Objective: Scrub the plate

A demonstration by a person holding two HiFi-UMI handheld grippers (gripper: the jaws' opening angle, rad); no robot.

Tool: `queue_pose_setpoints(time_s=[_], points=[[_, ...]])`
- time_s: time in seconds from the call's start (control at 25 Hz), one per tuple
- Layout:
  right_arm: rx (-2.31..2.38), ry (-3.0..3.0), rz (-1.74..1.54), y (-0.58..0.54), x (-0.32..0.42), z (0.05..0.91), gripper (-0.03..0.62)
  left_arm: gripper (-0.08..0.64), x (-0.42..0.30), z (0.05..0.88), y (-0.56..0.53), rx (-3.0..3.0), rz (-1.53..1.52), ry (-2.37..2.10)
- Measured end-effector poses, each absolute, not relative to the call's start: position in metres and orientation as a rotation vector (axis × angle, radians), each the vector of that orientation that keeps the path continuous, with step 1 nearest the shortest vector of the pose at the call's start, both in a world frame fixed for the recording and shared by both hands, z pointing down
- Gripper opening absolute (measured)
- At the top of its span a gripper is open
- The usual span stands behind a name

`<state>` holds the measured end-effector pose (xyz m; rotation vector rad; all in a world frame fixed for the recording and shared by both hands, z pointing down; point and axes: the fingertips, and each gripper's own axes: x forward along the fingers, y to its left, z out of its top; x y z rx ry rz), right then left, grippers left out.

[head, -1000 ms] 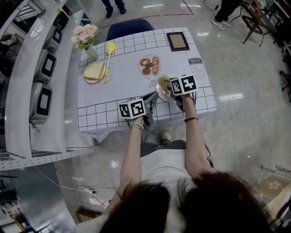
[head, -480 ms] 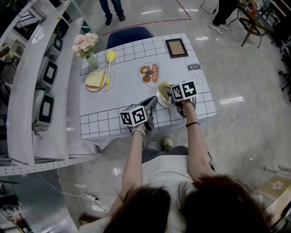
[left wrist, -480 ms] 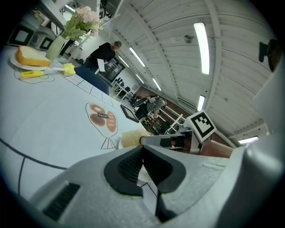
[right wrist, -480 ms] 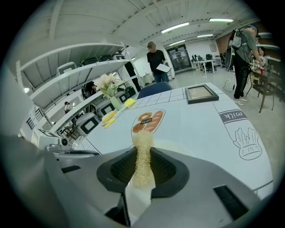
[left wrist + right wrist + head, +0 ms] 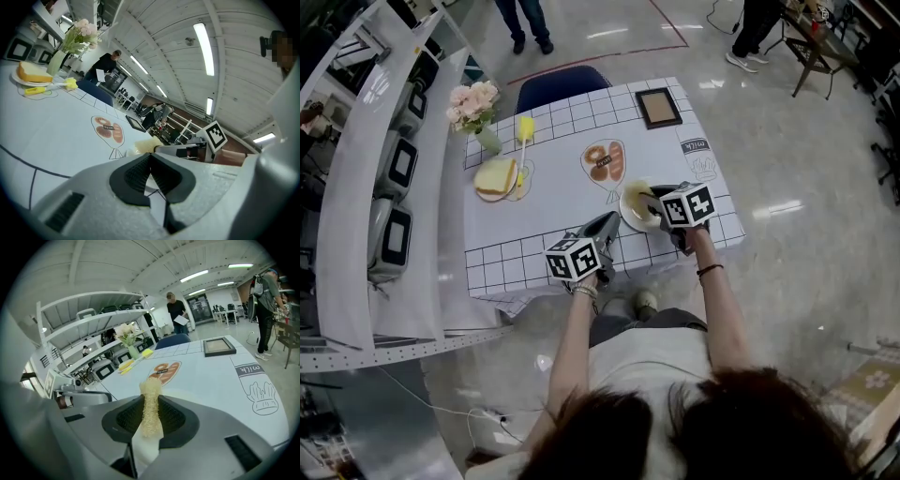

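the plate (image 5: 628,214) sits near the front right edge of the table (image 5: 534,202), with bare cloth open to its left and beyond it. the right gripper (image 5: 658,204) reaches over the plate, jaws clamped on a straw-coloured scrubber (image 5: 150,401). the left gripper (image 5: 607,225) points at the plate from just beside its left rim, jaws closed together on nothing. the cloth is white with a grid border; glossy floor lies around it and shelving (image 5: 356,178) runs along the left.

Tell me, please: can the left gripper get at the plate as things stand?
Probably yes. The left gripper, jaws together, sits right beside the plate with nothing seen between them; it would need to open first.
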<state>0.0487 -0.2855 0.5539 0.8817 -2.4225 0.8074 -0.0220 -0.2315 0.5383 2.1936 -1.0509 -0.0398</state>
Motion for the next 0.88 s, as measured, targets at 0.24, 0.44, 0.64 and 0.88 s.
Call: queue_pose_setpoints(time_s=[0.24, 0.44, 0.64, 0.88], points=[[0.858, -2.592, 0.706, -0.268, 0.045, 0.536, 0.080, 0.011, -0.019, 0.529, -0.230, 2.270, -0.013, -1.081], [0.860, -2.685, 0.627, -0.259, 0.045, 0.519, 0.080, 0.011, -0.016, 0.523, -0.227, 2.323, 0.009, -1.097], [0.885, -2.736, 0.545, -0.252, 0.048, 0.506, 0.080, 0.011, -0.016, 0.515, -0.224, 2.360, 0.021, -1.122], [0.899, -2.790, 0.514, -0.244, 0.050, 0.497, 0.080, 0.011, -0.021, 0.499, -0.226, 2.403, 0.014, -1.180]])
